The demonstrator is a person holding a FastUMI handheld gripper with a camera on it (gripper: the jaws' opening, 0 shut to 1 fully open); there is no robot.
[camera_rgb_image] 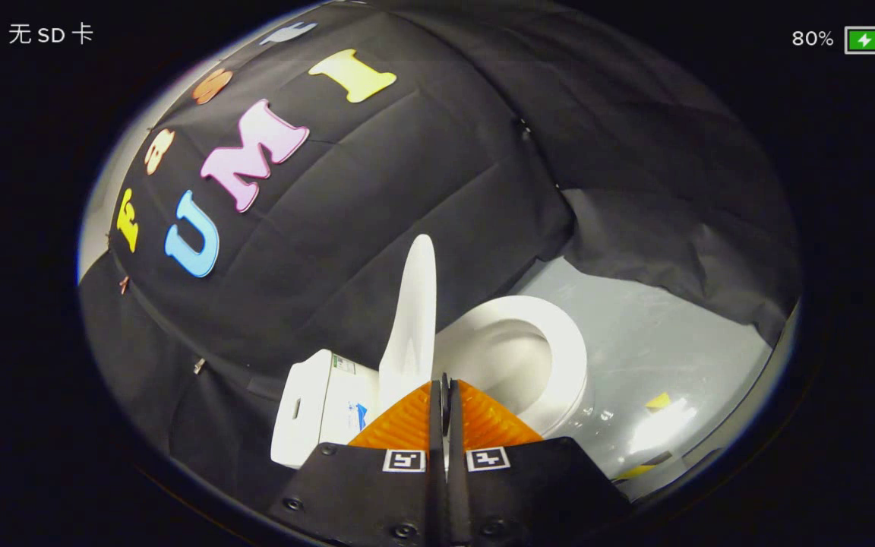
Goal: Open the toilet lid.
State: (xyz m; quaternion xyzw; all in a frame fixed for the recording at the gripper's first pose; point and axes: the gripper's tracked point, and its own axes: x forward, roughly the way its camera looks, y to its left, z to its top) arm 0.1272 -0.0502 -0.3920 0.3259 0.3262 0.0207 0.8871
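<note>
Standing raised, the lid (416,319) of the toilet (483,365) was seen nearly edge-on, a thin white blade that rose just ahead of the fingertips toward twelve o'clock and tilted slightly toward one o'clock at its top. The hand-held gripper (445,384) had its two fingers pressed together, with a thin dark seam between them and nothing caught there. Their tips sat right at the foot of the lid in the view; whether they touched it could not be told.

At about one o'clock from the fingertips lay the seat (559,342), a white ring around the open bowl (517,357), whose pale inside was in plain sight. The seat was down and the lid was up, well apart from it at the top and meeting it near the hinge end just beyond the tips.

At ten o'clock from the fingertips stood the tank (316,410), a white box-like body with a small slot on its near face and a label too small to make out. The lid rose just beside it, on its one-o'clock side.

The toilet rested on a pale grey floor (665,357) that spread away toward two and three o'clock. A small yellow mark (658,400) lay on that floor at three o'clock from the tips, well apart from the bowl, beside a bright glare patch. Black cloth (407,175) hung behind everything from nine round to two o'clock, and its lower hem draped onto the floor beyond the seat.
</note>
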